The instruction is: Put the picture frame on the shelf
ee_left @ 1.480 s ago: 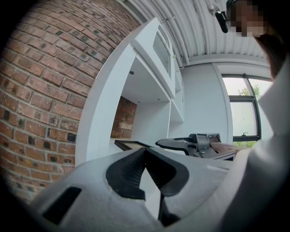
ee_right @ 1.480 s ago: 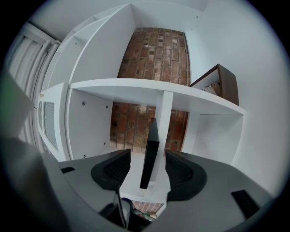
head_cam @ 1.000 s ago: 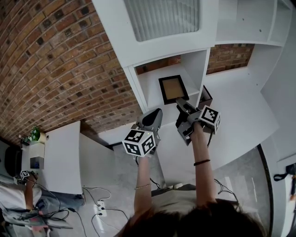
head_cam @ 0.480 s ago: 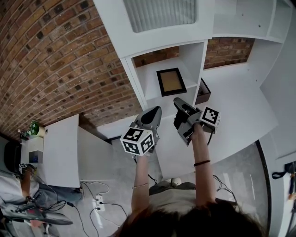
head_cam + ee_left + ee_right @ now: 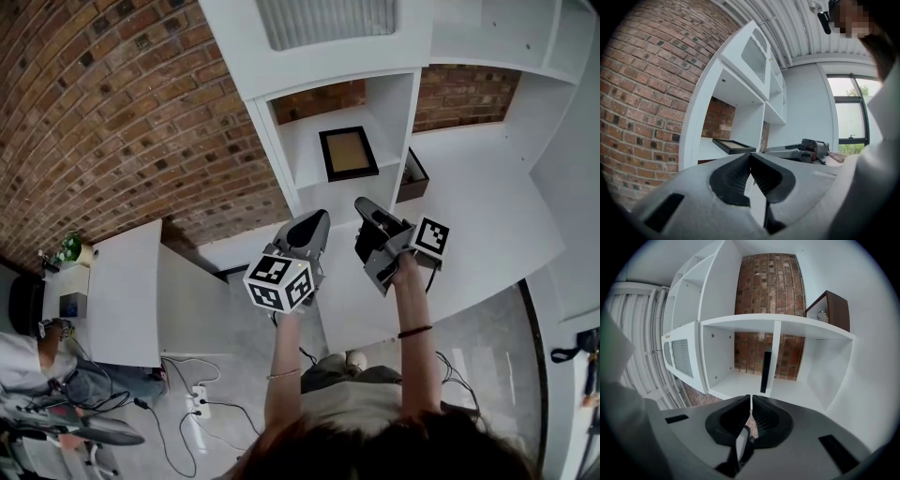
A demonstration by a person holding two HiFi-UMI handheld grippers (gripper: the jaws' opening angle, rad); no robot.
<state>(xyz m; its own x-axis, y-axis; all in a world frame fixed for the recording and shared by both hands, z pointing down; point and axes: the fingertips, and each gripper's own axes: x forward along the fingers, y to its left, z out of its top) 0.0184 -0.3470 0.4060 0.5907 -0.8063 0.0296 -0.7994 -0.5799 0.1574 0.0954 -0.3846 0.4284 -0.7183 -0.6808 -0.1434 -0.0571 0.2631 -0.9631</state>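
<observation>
The black picture frame [image 5: 349, 154] with a tan centre lies inside the open compartment of the white shelf unit [image 5: 281, 169], free of both grippers. In the left gripper view the frame [image 5: 733, 146] rests flat on that shelf board; in the right gripper view the frame [image 5: 765, 371] shows only as a dark bar, edge on. My left gripper [image 5: 317, 219] hovers short of the shelf, shut and empty [image 5: 749, 154]. My right gripper [image 5: 364, 204] is beside it, also short of the shelf. Its jaws are closing and nearly touch, with nothing between them [image 5: 751, 397].
A dark brown box [image 5: 412, 178] stands in the compartment right of the frame. A brick wall [image 5: 112, 122] runs behind and left of the shelves. Lower left are a white table [image 5: 122, 309], a seated person and floor cables [image 5: 202, 422].
The right gripper's jaws have come together from wide open. Both grippers have drawn slightly back from the shelf. The frame stays in its compartment.
</observation>
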